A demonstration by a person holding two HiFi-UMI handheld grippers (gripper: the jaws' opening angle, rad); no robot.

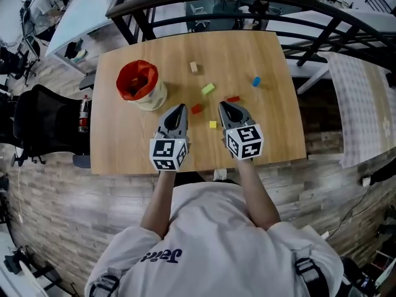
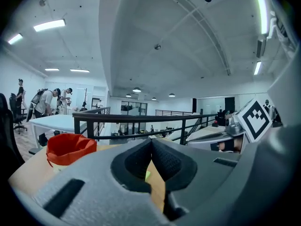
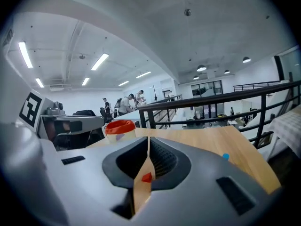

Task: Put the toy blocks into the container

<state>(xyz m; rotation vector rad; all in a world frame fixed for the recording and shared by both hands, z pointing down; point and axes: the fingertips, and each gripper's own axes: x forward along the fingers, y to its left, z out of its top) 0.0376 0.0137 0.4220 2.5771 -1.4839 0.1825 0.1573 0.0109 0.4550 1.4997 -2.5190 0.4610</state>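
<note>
On the wooden table [image 1: 130, 147], six toy blocks lie loose and the container [image 1: 141, 85] stands near the far left corner. It is a pale tub with a red liner folded over its rim.

Blocks, all outside the container:
- Tan block [image 1: 193, 67]: farthest from the person, right of the container.
- Yellow-green block [image 1: 208, 89]: mid-table, tilted.
- Blue block [image 1: 256, 81]: towards the right edge, well apart from the others.
- Right red block [image 1: 233, 99]: just ahead of the right gripper's tip.
- Left red block [image 1: 197, 109]: between the two gripper tips, nearer the left one.
- Yellow block [image 1: 213, 124]: on the table between the two gripper bodies.

Left gripper [image 1: 182, 107]: over the table, pointing away from the person. Its own view shows the jaws pressed together at the tips, with nothing between them.

Right gripper [image 1: 223, 104]: alongside the left, pointing the same way. Its jaws are likewise pressed together and hold nothing. A red block [image 3: 146, 177] shows on the tabletop through the slot below the tips; which of the two cannot be told.

Neither gripper touches a block.
</note>
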